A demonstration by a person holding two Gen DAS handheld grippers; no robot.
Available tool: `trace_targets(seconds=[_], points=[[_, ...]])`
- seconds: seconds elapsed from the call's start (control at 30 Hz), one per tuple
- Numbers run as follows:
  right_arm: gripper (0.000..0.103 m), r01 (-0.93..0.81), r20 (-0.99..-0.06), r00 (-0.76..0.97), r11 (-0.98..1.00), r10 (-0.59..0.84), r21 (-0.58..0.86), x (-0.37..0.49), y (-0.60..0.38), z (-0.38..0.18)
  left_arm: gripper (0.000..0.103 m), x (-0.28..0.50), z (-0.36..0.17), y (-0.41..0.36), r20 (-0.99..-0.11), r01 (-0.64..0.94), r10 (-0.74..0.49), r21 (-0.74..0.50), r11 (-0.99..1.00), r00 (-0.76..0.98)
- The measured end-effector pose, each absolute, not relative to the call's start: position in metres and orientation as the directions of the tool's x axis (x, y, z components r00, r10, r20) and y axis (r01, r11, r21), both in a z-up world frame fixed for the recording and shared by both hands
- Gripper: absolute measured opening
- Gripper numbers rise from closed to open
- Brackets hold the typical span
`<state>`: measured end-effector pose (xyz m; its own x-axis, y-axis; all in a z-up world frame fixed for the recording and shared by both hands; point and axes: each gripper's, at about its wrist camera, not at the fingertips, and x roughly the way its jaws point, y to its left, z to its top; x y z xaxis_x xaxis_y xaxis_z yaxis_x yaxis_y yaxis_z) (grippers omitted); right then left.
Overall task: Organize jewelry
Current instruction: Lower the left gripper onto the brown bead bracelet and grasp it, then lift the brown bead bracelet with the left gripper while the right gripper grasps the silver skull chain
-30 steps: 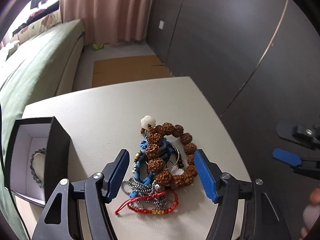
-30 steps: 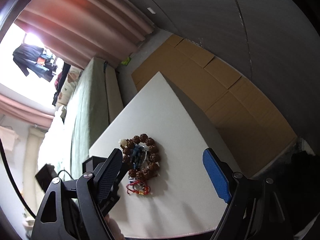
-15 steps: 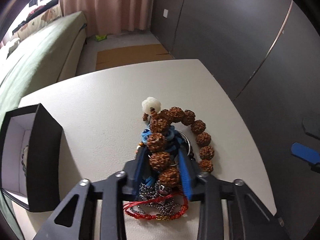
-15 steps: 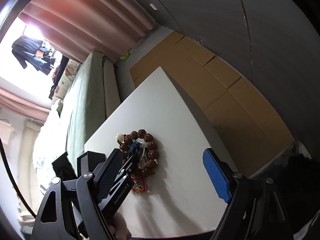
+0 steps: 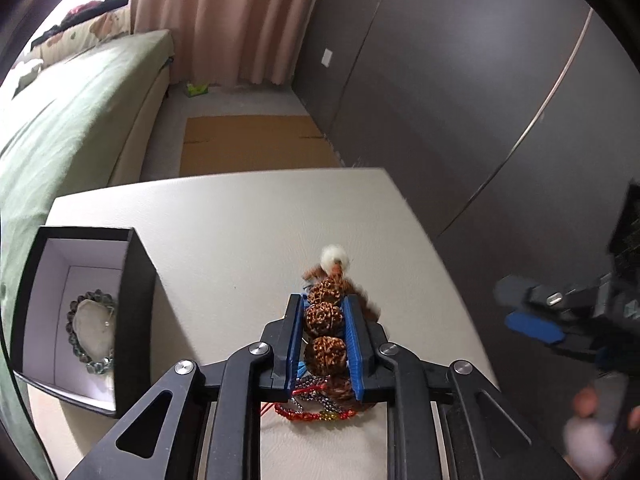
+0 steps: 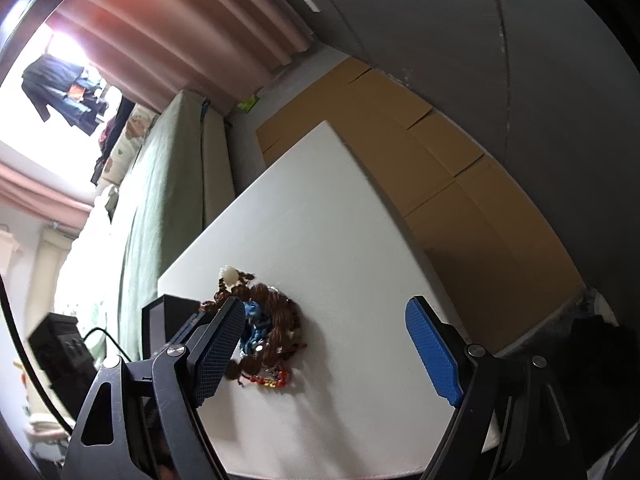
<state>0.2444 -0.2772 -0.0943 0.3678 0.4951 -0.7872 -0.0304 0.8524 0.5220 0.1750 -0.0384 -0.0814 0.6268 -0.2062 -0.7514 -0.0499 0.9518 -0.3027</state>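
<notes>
My left gripper (image 5: pixel 323 312) is shut on a brown rudraksha bead bracelet (image 5: pixel 325 320) with a white end bead (image 5: pixel 335 258). The beads are raised off the white table (image 5: pixel 240 232). Under the jaws lie a red beaded cord (image 5: pixel 316 414), a silver chain and a blue cord. An open black box (image 5: pixel 136 280) at the left holds a dark bead bracelet (image 5: pixel 82 332). My right gripper (image 6: pixel 328 344) is open and empty, above the table's right side. The jewelry pile (image 6: pixel 264 332) shows by its left finger (image 6: pixel 218 348).
The table's right edge (image 5: pixel 440 248) drops off toward a dark wall. A green bed (image 5: pixel 72 112) lies beyond the table at the left. Flat cardboard (image 5: pixel 248 140) lies on the floor behind. The right gripper also shows in the left wrist view (image 5: pixel 532 326).
My left gripper went from open around the pile to shut on the brown bead bracelet and has lifted it. The right gripper stayed open and shifted slightly.
</notes>
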Motion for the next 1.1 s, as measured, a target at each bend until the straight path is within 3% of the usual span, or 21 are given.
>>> trace_targets(seconds=[0.2, 0.3, 0.53, 0.63, 0.77, 1.1], points=[[0.082, -0.085, -0.785, 0.332, 0.845, 0.524, 0.528, 0.242, -0.258, -0.101, 0.021, 0.162, -0.065, -0.017, -0.719, -0.064, -0.223, -0.349, 0.935, 0.658], [0.076, -0.118, -0.786, 0.319, 0.845, 0.529, 0.521, 0.239, -0.245, -0.102, 0.021, 0.156, -0.058, -0.006, -0.706, -0.072, -0.226, -0.367, 0.928, 0.671], [0.048, -0.191, -0.802, 0.27, 0.846, 0.533, 0.498, 0.233, -0.21, -0.109, 0.021, 0.14, -0.048, 0.023, -0.69, -0.107, -0.208, -0.384, 0.917, 0.693], [0.042, -0.223, -0.813, 0.257, 0.851, 0.523, 0.476, 0.232, -0.195, -0.114, 0.021, 0.139, -0.045, 0.031, -0.686, -0.117, -0.201, -0.388, 0.914, 0.699], [0.028, -0.251, -0.828, 0.229, 0.853, 0.512, 0.458, 0.234, -0.177, -0.124, 0.021, 0.135, -0.043, 0.039, -0.683, -0.124, -0.197, -0.39, 0.912, 0.703], [0.024, -0.278, -0.885, 0.208, 0.892, 0.417, 0.355, 0.234, -0.157, -0.143, 0.021, 0.124, -0.041, 0.054, -0.679, -0.148, -0.195, -0.412, 0.899, 0.708]])
